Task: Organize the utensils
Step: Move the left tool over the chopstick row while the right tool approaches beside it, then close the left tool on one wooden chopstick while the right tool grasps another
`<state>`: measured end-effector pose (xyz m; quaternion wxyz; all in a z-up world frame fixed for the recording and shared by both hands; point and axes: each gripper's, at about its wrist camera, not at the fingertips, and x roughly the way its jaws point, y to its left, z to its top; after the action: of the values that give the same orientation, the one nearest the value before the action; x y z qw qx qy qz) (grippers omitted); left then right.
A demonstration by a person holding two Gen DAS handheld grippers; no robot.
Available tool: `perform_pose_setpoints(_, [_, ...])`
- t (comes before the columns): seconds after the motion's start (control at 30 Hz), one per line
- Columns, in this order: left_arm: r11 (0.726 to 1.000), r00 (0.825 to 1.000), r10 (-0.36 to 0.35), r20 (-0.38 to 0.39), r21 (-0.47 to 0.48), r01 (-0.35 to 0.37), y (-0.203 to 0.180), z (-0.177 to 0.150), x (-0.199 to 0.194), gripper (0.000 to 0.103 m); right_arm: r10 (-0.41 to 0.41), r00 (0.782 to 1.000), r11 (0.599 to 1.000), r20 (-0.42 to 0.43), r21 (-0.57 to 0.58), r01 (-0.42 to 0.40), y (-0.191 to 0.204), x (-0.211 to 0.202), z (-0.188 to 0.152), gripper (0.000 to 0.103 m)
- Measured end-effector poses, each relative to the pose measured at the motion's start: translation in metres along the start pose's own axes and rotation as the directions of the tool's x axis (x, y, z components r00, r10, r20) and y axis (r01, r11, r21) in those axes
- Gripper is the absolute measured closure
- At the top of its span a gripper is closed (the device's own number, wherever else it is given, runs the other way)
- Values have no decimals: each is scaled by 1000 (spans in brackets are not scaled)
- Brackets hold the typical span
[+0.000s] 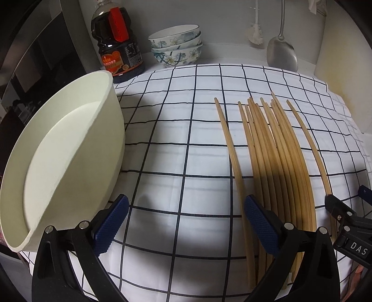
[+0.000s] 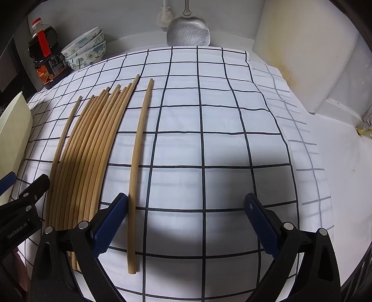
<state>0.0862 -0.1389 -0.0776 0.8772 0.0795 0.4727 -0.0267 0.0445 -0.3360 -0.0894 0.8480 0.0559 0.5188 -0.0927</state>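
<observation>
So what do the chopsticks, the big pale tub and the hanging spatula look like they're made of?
Chopsticks: probably bamboo or wood, tan, matte, unlacquered.
Tub: likely plastic, cream, smooth with a dull sheen and a thin moulded rim.
Spatula: metal, apparently stainless steel, silvery with fine brushed scratches.

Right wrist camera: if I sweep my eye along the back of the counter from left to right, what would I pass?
Dark sauce bottle → stack of flowered bowls → white brush → metal spatula → cream-coloured board leaning at the wall.
</observation>
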Motion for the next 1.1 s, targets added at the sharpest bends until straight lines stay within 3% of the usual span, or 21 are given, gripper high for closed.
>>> perform_pose_setpoints(0.17, [1000,1000,6,-26,23,-6,-9,2,7,5,-1,1000,1000,3,1,1,1,1,1,8])
perform_pose_setpoints(0.5, [999,1000,23,15,28,-23,-7,1,6,6,-13,1000,1000,28,-2,13,4,1,3,9])
perform_pose_setpoints(0.6, [999,999,2,37,49,-4,-12,-3,1,19,-32,998,999,54,-36,34,10,-1,3,12])
perform_pose_setpoints(0.73, [996,998,-45,34,76,42,-20,-5,-5,50,25,998,999,57,-37,-23,11,-4,2,37])
perform_pose_setpoints(0.9, [991,994,-102,34,93,99,-27,-9,-8,92,32,997,997,75,-78,-26,20,-9,0,86])
perform_pose_setpoints(0.97, [991,994,-98,40,101,93,-30,-10,-9,95,22,997,995,79,-94,-15,24,-10,-1,96])
perform_pose_setpoints(1.1, [989,991,-121,61,97,115,-26,-13,-10,96,52,995,996,86,-72,-46,20,-11,-1,97])
